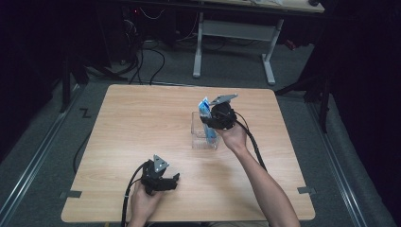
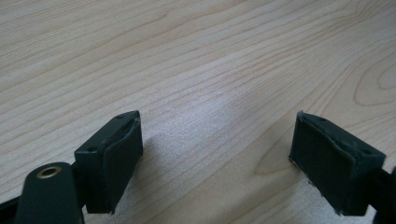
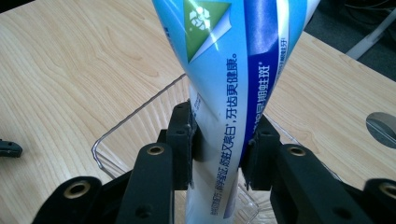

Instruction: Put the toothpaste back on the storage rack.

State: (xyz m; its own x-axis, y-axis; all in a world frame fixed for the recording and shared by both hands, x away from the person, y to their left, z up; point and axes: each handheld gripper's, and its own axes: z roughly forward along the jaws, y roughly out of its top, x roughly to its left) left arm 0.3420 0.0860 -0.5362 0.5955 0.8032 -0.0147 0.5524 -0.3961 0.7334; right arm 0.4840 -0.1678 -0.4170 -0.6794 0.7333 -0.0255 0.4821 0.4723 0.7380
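Observation:
A blue and white toothpaste tube (image 1: 207, 118) (image 3: 224, 84) stands nearly upright over a clear plastic box (image 1: 202, 139) (image 3: 122, 135) in the middle of the wooden table (image 1: 142, 123). My right gripper (image 1: 215, 120) (image 3: 219, 142) is shut on the tube's middle, its two pads pressing both sides. The tube's lower end reaches down into the box. My left gripper (image 1: 174, 180) (image 2: 217, 154) rests low near the table's front edge, open, with bare wood between its fingers (image 2: 112, 158).
The clear box sits a little right of the table's centre. Beyond the far edge stand a white desk frame (image 1: 236, 42) and cables on the grey floor. Dark stands flank the table on both sides.

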